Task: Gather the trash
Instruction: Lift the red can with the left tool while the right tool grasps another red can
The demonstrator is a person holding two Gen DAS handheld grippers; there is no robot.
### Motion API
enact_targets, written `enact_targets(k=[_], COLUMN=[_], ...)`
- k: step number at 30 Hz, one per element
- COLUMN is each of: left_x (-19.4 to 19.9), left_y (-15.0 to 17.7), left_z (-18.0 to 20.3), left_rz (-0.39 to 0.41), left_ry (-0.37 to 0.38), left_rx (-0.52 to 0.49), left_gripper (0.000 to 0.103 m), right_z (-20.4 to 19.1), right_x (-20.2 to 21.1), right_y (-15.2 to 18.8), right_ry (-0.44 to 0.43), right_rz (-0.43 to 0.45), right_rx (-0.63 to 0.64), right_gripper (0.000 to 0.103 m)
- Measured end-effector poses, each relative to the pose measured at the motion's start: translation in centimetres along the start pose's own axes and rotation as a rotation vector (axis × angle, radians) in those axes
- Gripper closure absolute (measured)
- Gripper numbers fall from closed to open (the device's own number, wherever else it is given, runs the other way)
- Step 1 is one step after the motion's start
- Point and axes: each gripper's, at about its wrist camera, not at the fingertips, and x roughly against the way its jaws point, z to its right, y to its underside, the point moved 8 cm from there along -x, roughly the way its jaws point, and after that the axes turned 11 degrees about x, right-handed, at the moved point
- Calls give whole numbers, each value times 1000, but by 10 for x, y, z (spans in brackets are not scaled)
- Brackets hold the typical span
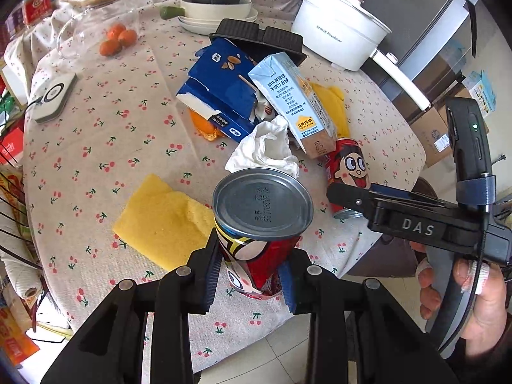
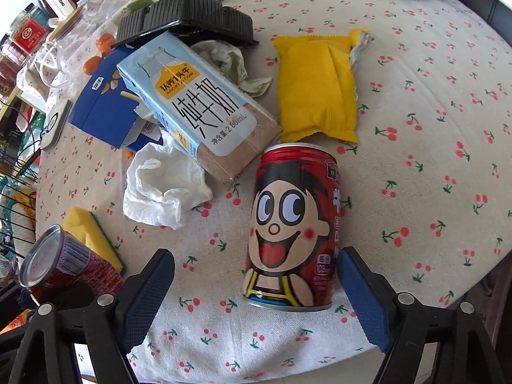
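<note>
My left gripper [image 1: 252, 268] is shut on a red cartoon can [image 1: 262, 204], held off the table with its silver end toward the camera; the same can [image 2: 60, 262] shows at lower left in the right wrist view. A second red can [image 2: 288, 224] stands on the cherry-print tablecloth [image 2: 432, 160] between the pads of my right gripper [image 2: 256, 265]. It is close to the right pad and far from the left one, and the jaws are open. Behind it lie a milk carton [image 2: 198, 108], a crumpled tissue [image 2: 160, 188], a blue box [image 2: 102, 108], a yellow packet [image 2: 316, 89] and a black tray [image 2: 185, 19].
A yellow sponge [image 1: 163, 217] lies near the table's front edge. At the back stand a white pot [image 1: 339, 35], a bowl with a squash [image 1: 217, 3], oranges [image 1: 118, 40] and a white device [image 1: 54, 96]. A hand [image 1: 473, 291] grips the right tool.
</note>
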Motion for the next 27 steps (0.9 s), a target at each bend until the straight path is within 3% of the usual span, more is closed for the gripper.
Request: enact_targets(k=[6, 17, 27], left_x=[4, 12, 4], left_y=[1, -2, 0], left_z=[0, 12, 56], left_rz=[4, 23, 21], left_ry=[13, 39, 66], left_rx=[12, 7, -42], left_gripper=[69, 69, 69], right_z=[-2, 7, 42], right_x=[-20, 21, 58], right_y=[3, -3, 12], right_ry=[13, -31, -24], right_rz=[-35, 46, 84], right_rx=[-19, -36, -49], right_gripper=[40, 42, 44])
